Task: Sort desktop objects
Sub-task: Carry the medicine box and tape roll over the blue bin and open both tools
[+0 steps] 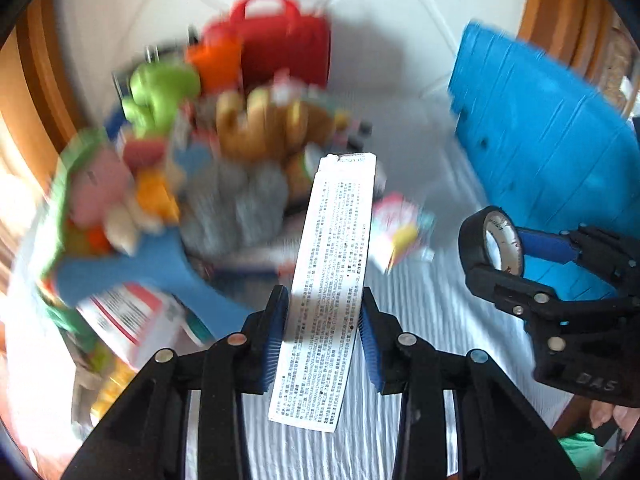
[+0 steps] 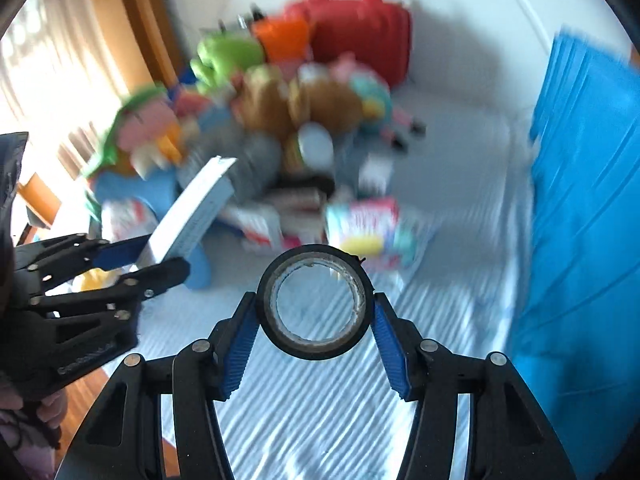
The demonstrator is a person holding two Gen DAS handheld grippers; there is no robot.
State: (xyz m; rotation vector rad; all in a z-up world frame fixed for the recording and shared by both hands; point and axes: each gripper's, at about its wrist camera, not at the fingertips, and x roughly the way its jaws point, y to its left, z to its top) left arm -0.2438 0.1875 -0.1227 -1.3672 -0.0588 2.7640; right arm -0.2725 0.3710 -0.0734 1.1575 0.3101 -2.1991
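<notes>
Now your white striped cloth (image 2: 320, 400) lies under both grippers; left gripper (image 1: 324, 332) clamps narrowly a white box (image 1: 332, 280), right gripper (image 2: 316, 332) clamps wider a black tape roll (image 2: 288, 332).

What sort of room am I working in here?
Probably a home room, perhaps a child's play corner: a heap of plush toys and a red bag on a striped cloth, with wooden trim along white walls.
</notes>
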